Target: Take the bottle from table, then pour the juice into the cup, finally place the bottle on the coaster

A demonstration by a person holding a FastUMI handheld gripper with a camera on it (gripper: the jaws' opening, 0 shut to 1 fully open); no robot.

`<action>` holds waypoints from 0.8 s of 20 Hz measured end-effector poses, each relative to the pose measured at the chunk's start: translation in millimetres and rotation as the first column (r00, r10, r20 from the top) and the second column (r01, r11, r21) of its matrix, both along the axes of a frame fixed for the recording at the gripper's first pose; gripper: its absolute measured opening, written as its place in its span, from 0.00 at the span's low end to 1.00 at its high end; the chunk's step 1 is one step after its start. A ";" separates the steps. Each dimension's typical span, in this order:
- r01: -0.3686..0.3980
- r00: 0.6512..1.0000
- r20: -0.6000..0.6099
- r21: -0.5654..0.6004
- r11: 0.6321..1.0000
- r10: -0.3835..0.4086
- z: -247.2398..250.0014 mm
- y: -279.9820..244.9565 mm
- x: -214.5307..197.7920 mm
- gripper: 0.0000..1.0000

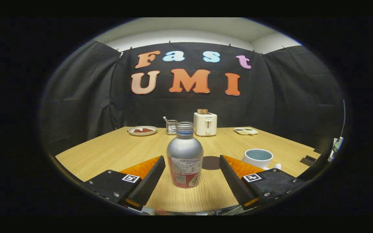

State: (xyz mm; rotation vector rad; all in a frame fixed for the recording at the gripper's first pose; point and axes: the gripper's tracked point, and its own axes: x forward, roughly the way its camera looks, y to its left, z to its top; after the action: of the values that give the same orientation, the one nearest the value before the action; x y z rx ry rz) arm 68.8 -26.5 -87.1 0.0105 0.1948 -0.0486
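Note:
A silver bottle (185, 155) with a red label and an open neck stands upright on the wooden table (108, 152). It is between my two fingers, closer to the left one, and neither finger touches it. My gripper (192, 161) is open wide. A round dark coaster (211, 162) lies flat just behind the bottle, to its right. A white cup (257, 158) with a pale blue inside stands beyond the right finger, partly hidden by it.
At the back of the table stand a white toaster (205, 123) with toast in it, a metal holder (171, 126), a plate (142, 130) with brown food to the left and a small tray (245, 130) to the right.

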 end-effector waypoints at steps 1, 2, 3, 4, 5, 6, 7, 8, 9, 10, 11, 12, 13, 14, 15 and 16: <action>0.000 1.000 -0.010 0.005 1.000 0.000 -3.7 0.3 1.5 1.00; 0.001 1.000 -0.018 0.008 1.000 -0.001 -6.5 0.2 2.3 1.00; 0.001 1.000 -0.030 0.009 1.000 -0.001 -10.2 -0.1 2.9 0.99; 0.002 0.999 -0.040 0.008 1.000 -0.001 -13.6 -0.4 4.1 1.00; 0.002 0.999 -0.049 0.010 1.000 -0.002 -16.5 -0.3 5.5 1.00; 0.003 0.998 -0.059 0.013 1.000 -0.002 -20.4 0.2 6.6 1.00; 0.002 0.998 -0.068 0.018 1.000 -0.001 -23.5 0.4 7.5 1.00; 0.000 0.997 -0.076 0.022 1.000 0.002 -26.7 1.6 7.7 1.00; -0.002 0.996 -0.087 0.023 1.000 0.004 -30.2 2.4 9.4 1.00; -0.004 0.995 -0.097 0.021 1.000 0.006 -34.5 3.3 10.7 1.00; -0.006 0.994 -0.107 0.018 1.000 0.008 -38.5 3.7 12.2 1.00; -0.010 0.993 -0.117 0.016 1.000 0.012 -42.4 5.3 13.6 1.00; -0.015 0.991 -0.130 0.015 1.000 0.016 -46.4 6.9 14.3 1.00; -0.017 0.990 -0.140 0.012 1.000 0.019 -50.3 8.9 15.4 1.00; -0.022 0.989 -0.147 0.009 1.000 0.023 -52.4 10.1 16.1 1.00; -0.024 0.988 -0.152 0.003 1.000 0.024 -54.2 10.4 17.2 1.00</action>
State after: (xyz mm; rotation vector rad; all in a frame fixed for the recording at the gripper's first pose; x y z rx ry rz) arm 86.1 -16.1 -141.2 0.0058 0.3478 -0.0250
